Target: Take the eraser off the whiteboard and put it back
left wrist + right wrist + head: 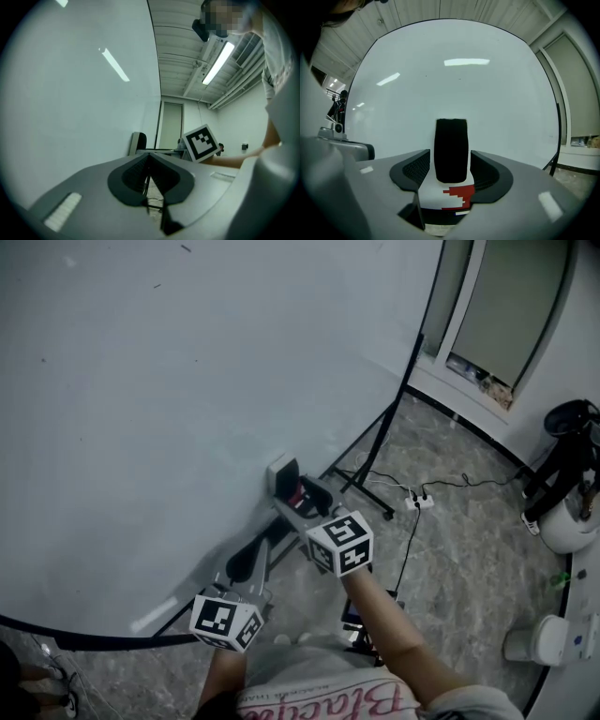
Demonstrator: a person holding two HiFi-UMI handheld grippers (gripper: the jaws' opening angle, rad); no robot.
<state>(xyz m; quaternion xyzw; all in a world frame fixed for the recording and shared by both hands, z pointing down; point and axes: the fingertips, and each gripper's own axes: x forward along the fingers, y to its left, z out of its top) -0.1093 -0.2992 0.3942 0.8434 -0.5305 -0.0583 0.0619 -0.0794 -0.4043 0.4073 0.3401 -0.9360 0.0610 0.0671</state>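
The right claw [450,164] stands wide around the eraser [451,138] without pinching it. The left claw [149,174] is closed and empty. The eraser looks light and stiff, so grip its plastic sides.

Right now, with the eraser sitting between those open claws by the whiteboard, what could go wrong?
1. The right gripper has its jaws open around the eraser, so nothing grips it. If it isn't stuck firmly to the whiteboard, it could drop to the floor.
2. If the gripper pulls back crooked, a jaw might catch the eraser and knock it off.
3. The left gripper, shut, sits close beside the right one; they could bump.
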